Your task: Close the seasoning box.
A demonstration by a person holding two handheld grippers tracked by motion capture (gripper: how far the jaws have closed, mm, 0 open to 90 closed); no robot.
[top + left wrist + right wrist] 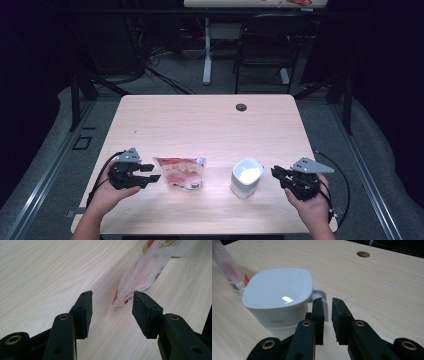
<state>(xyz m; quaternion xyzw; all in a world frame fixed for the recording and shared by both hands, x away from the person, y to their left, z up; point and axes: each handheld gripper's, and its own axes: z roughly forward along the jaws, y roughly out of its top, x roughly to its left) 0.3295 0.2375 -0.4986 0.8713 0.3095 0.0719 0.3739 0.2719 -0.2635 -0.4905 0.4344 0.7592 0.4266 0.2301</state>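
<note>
Pale wood table [210, 125], dark room; L hand-held gripper [152, 173] wide, R [275, 173] ajar, both empty.

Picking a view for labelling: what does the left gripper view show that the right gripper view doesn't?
Left gripper view: the left gripper with jaws wide apart, the pouch's printed bottom corner just ahead of them. Right gripper view: the right gripper with jaws narrowly apart, empty, the white lidded mug with its handle just beyond them, and the table's cable hole. Both: the red-and-white pouch and the wooden table.
</note>
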